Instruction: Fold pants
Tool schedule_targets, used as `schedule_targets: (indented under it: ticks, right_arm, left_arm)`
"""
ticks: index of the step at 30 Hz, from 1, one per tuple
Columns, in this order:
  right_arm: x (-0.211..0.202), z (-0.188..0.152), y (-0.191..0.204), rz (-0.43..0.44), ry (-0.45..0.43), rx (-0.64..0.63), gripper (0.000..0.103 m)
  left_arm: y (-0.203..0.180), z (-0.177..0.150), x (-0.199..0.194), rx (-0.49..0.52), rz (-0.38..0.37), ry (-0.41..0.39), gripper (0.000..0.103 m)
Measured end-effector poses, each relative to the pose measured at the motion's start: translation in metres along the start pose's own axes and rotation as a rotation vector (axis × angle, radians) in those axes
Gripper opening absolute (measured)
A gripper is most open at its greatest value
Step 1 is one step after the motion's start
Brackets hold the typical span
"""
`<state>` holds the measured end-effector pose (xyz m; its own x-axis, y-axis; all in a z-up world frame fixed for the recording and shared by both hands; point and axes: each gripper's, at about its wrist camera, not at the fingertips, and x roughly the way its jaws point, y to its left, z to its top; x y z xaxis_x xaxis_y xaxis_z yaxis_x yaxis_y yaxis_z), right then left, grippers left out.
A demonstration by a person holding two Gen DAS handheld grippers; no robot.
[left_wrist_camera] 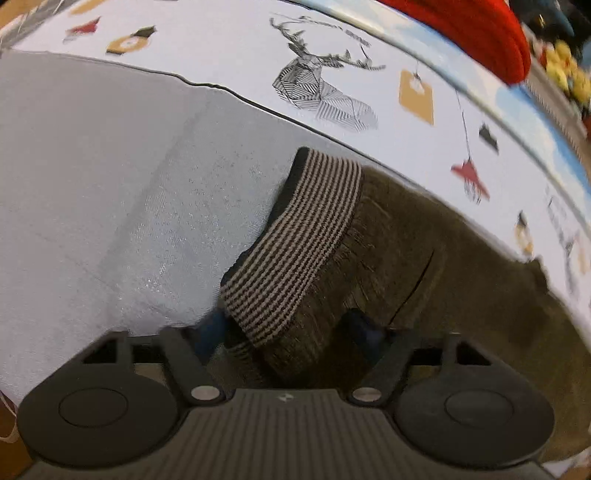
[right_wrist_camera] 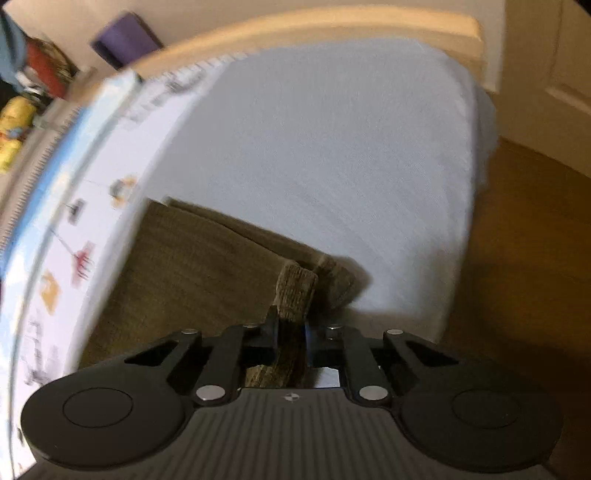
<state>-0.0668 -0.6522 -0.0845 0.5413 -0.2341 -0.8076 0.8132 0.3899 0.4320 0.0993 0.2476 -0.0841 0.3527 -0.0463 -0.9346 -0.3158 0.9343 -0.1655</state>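
Olive-brown corduroy pants (left_wrist_camera: 424, 258) with striped knit waistband (left_wrist_camera: 295, 240) lay seemingly part-folded on grey bedsheet (left_wrist_camera: 92, 184); right gripper (right_wrist_camera: 291, 325) pinched a hem, left gripper (left_wrist_camera: 291, 332) straddled the waistband half-wide, grip unclear.

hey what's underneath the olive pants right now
The olive pants lie on a pale grey sheet, with one edge over the printed cover alongside. Whatever the fabric covers stays hidden; the striped waistband is folded on top.

I count one pair of olive pants (left_wrist_camera: 424, 258), one striped waistband (left_wrist_camera: 295, 243), two grippers, left (left_wrist_camera: 291, 332) and right (right_wrist_camera: 291, 325), one grey sheet (left_wrist_camera: 92, 184), one printed cloth (left_wrist_camera: 229, 48), one red item (left_wrist_camera: 491, 33).
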Motion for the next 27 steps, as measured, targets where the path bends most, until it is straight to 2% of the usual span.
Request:
schedule_targets:
  ticks: [1, 2, 4, 6, 9, 11, 13, 14, 15, 16, 18, 20, 22, 24, 26, 27]
  right_arm:
    - [-0.003, 0.003, 0.003, 0.039, -0.03, 0.009, 0.011]
    - [-0.006, 0.005, 0.006, 0.056, -0.055, 0.008, 0.011]
    - [-0.006, 0.006, 0.008, 0.034, -0.075, 0.012, 0.011]
    - [-0.004, 0.008, 0.003, -0.006, -0.079, 0.044, 0.012]
    - [0.003, 0.009, -0.004, -0.087, -0.052, 0.057, 0.012]
    - [0.01, 0.005, -0.006, -0.129, -0.012, 0.04, 0.015]
    - [0.013, 0.001, -0.002, -0.228, 0.006, -0.012, 0.019]
    - [0.01, 0.0, -0.001, -0.253, 0.004, -0.022, 0.031]
    - [0.006, -0.001, 0.001, -0.281, -0.012, -0.026, 0.038]
    - [0.001, -0.002, 0.002, -0.301, -0.038, -0.03, 0.038]
    - [-0.011, -0.004, 0.01, -0.317, -0.11, -0.052, 0.038]
    - [-0.024, -0.007, 0.026, -0.285, -0.186, -0.107, 0.038]
    - [-0.033, -0.013, 0.043, -0.221, -0.231, -0.168, 0.038]
    - [-0.04, -0.02, 0.062, -0.146, -0.262, -0.223, 0.038]
    - [-0.042, -0.027, 0.081, -0.065, -0.263, -0.284, 0.038]
    - [-0.043, -0.032, 0.09, -0.025, -0.259, -0.314, 0.038]
  left_arm:
    - [-0.002, -0.002, -0.003, 0.036, 0.014, -0.01, 0.045]
    - [-0.003, -0.005, -0.009, 0.044, 0.015, -0.023, 0.035]
    - [0.001, -0.014, -0.024, 0.022, -0.013, -0.04, 0.029]
    - [0.002, -0.024, -0.031, 0.019, -0.028, -0.021, 0.029]
    - [-0.003, -0.03, -0.022, 0.079, -0.005, 0.036, 0.038]
    - [-0.001, -0.031, -0.021, 0.09, 0.029, 0.049, 0.064]
    - [0.001, -0.028, -0.035, 0.076, 0.062, -0.032, 0.067]
    - [0.0, -0.027, -0.045, 0.072, 0.074, -0.095, 0.067]
    - [-0.003, -0.026, -0.056, 0.081, 0.091, -0.168, 0.067]
    - [-0.01, -0.026, -0.066, 0.109, 0.097, -0.244, 0.067]
    - [-0.026, -0.026, -0.077, 0.176, 0.057, -0.338, 0.066]
    - [-0.047, -0.029, -0.077, 0.265, 0.003, -0.371, 0.06]
    - [-0.066, -0.032, -0.07, 0.368, -0.004, -0.365, 0.051]
    - [-0.077, -0.035, -0.055, 0.452, 0.015, -0.315, 0.039]
    - [-0.076, -0.033, -0.023, 0.467, 0.113, -0.17, 0.026]
    - [-0.073, -0.032, -0.011, 0.456, 0.149, -0.116, 0.028]
